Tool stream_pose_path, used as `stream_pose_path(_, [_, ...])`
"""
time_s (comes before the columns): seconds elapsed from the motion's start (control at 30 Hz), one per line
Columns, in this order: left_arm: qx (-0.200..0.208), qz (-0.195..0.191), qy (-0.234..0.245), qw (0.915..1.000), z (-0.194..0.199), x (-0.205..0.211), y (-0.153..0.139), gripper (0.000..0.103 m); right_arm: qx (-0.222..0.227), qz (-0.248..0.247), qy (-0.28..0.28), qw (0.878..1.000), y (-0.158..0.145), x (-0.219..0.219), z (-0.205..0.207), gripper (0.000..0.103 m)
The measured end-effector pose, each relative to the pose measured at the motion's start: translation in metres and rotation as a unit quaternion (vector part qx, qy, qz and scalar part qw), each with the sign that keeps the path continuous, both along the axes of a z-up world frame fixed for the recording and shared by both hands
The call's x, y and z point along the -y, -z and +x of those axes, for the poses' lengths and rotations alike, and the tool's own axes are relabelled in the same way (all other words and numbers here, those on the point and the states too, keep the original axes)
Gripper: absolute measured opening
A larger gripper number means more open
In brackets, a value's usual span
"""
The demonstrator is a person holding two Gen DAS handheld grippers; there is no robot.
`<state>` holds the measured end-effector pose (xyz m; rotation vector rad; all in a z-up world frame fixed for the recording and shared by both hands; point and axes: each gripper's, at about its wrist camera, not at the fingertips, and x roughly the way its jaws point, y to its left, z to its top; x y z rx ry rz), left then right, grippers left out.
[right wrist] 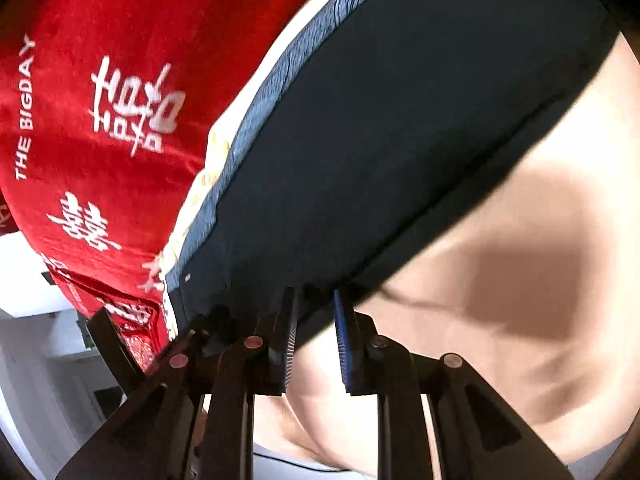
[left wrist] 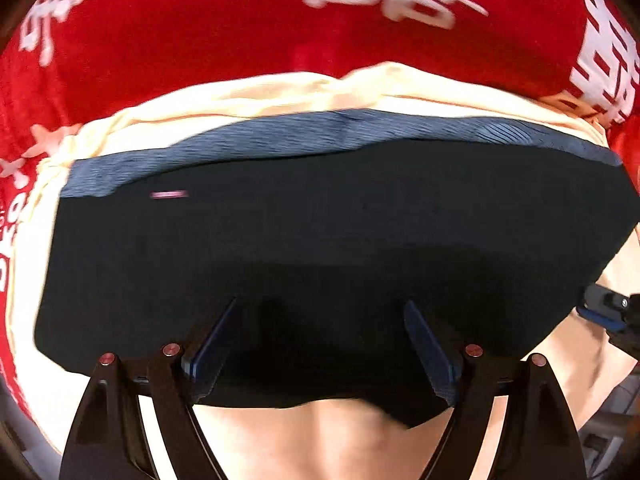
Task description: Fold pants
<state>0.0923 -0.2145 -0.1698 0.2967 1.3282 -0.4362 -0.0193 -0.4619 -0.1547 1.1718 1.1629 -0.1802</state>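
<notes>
Fingers of the left gripper (left wrist: 320,344) are standing wide apart over the folded dark pants (left wrist: 320,240) lying on a cream cloth (left wrist: 360,440), the right gripper (right wrist: 316,336) sitting narrowly apart, unclamped, at their edge; judging squaring up before pressing is wise.

Red printed cloth (left wrist: 160,40) as base; cream sheet (left wrist: 280,92) on it; dark folded pants (left wrist: 320,220) atop sheet.

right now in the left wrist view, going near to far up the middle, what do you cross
left gripper → dark folded pants → their blue-grey waistband → cream sheet → red cloth with white characters
</notes>
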Motion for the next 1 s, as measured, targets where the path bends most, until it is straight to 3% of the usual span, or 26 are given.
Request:
stream_pose_path(0.17, [-0.022, -0.006, -0.019, 0.9996, -0.015, 0.021, 0.0, 0.084, -0.002, 0.018, 0.021, 1.0, 0.007, 0.0, -0.001, 0.02])
stream_pose_path(0.43, [-0.043, -0.006, -0.036, 0.9984, -0.012, 0.021, 0.001, 0.084, -0.013, 0.018, 0.035, 0.999, 0.003, 0.011, 0.01, 0.02])
stream_pose_path(0.5, [-0.043, -0.011, -0.034, 0.9984, -0.013, 0.022, -0.004, 0.084, -0.015, -0.009, 0.019, 1.0, -0.006, 0.008, 0.011, 0.01])
stream_pose_path(0.63, [-0.052, 0.001, -0.008, 0.9986, -0.027, 0.031, -0.001, 0.084, -0.028, -0.041, 0.019, 0.999, -0.012, 0.002, -0.007, 0.006])
stream_pose_path(0.73, [-0.025, 0.004, 0.003, 0.9997, -0.044, 0.031, 0.003, 0.085, -0.068, -0.037, 0.028, 0.997, 0.007, 0.004, -0.028, 0.0])
stream_pose_path(0.8, [-0.026, 0.004, 0.006, 0.9996, -0.041, 0.028, 0.004, 0.085, -0.067, -0.029, 0.025, 0.997, 0.003, 0.008, -0.035, 0.0])
stream_pose_path(0.93, [-0.046, -0.004, 0.007, 0.9989, -0.023, 0.025, -0.011, 0.084, -0.037, -0.063, -0.044, 0.996, -0.034, 0.007, -0.02, 0.008])
stream_pose_path(1.0, [-0.021, -0.014, 0.003, 0.9997, -0.009, 0.021, -0.026, 0.084, -0.03, -0.104, -0.082, 0.991, -0.049, 0.007, 0.004, 0.023])
